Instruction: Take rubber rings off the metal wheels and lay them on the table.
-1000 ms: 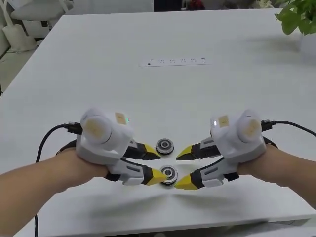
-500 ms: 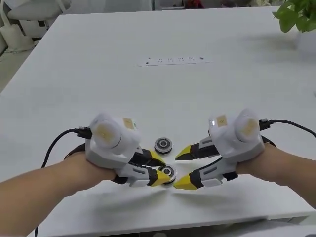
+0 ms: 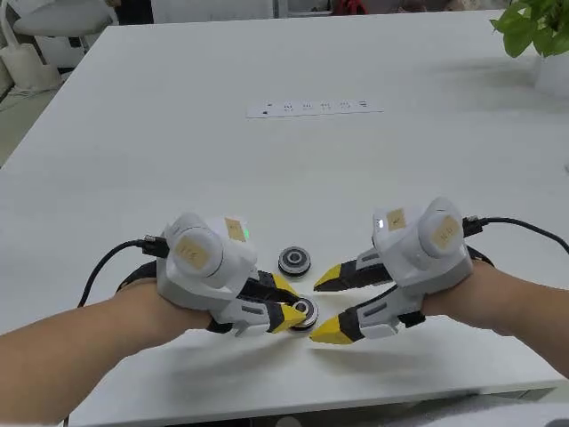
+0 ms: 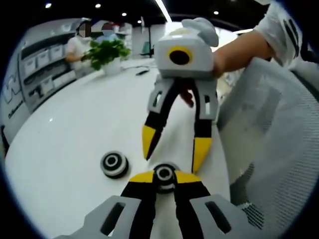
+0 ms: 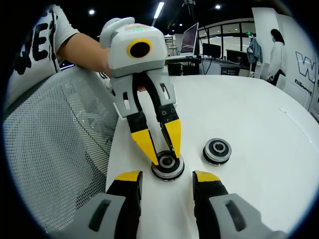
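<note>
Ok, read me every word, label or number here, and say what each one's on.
"W": big letter on the white wall panel; the smaller line beneath is too blurred.
Black letters on the person's white T-shirt: cut off, unreadable.
Marks on the white power strip: too small.
The tan stickers on the left gripper and right gripper: too small.
The near rubber-rimmed metal wheel: no readable marks.

Left tool [image 3: 289,304] closer in, its jaws now tight against the near metal wheel [image 3: 305,310].
</note>
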Action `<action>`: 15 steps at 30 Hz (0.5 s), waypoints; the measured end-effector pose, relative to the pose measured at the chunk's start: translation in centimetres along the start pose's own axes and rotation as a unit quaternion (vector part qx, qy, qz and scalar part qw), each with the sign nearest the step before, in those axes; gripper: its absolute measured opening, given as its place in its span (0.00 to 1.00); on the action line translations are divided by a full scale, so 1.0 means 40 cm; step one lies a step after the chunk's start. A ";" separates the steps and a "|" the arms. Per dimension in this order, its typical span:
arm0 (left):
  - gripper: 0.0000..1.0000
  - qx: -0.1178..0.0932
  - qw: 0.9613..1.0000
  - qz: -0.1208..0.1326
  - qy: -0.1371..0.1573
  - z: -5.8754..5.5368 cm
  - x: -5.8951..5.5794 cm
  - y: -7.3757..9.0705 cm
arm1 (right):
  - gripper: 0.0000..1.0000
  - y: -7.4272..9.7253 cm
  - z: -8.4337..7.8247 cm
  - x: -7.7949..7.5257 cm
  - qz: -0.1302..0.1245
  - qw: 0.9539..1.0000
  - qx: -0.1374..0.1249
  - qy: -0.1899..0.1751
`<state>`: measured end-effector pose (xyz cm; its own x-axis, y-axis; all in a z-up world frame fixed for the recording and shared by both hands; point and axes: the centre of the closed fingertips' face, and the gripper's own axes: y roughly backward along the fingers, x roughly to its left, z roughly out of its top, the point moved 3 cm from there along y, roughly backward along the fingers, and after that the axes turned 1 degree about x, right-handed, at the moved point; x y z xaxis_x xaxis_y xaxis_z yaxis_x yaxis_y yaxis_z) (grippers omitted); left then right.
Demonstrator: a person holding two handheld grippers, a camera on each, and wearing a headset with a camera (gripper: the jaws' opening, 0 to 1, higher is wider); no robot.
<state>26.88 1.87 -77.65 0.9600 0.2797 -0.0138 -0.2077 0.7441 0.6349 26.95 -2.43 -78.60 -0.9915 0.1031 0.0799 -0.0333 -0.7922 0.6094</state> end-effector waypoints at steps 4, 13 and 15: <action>0.14 -0.002 1.000 0.003 0.002 -0.001 0.001 0.000 | 0.34 -0.006 0.001 -0.001 -0.002 1.000 -0.007 -0.012; 0.14 -0.006 1.000 0.008 0.005 -0.001 0.000 0.000 | 0.30 -0.015 0.007 -0.002 -0.002 0.999 -0.024 -0.046; 0.14 -0.007 1.000 0.008 0.005 -0.001 0.000 0.000 | 0.29 -0.020 0.008 0.001 -0.001 0.999 -0.023 -0.045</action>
<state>26.88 1.92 -77.68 0.9545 0.2981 -0.0117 -0.2257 0.7473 0.6250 26.98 -1.61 -78.84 -0.9760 0.1568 0.1513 -0.0428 -0.8189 0.5723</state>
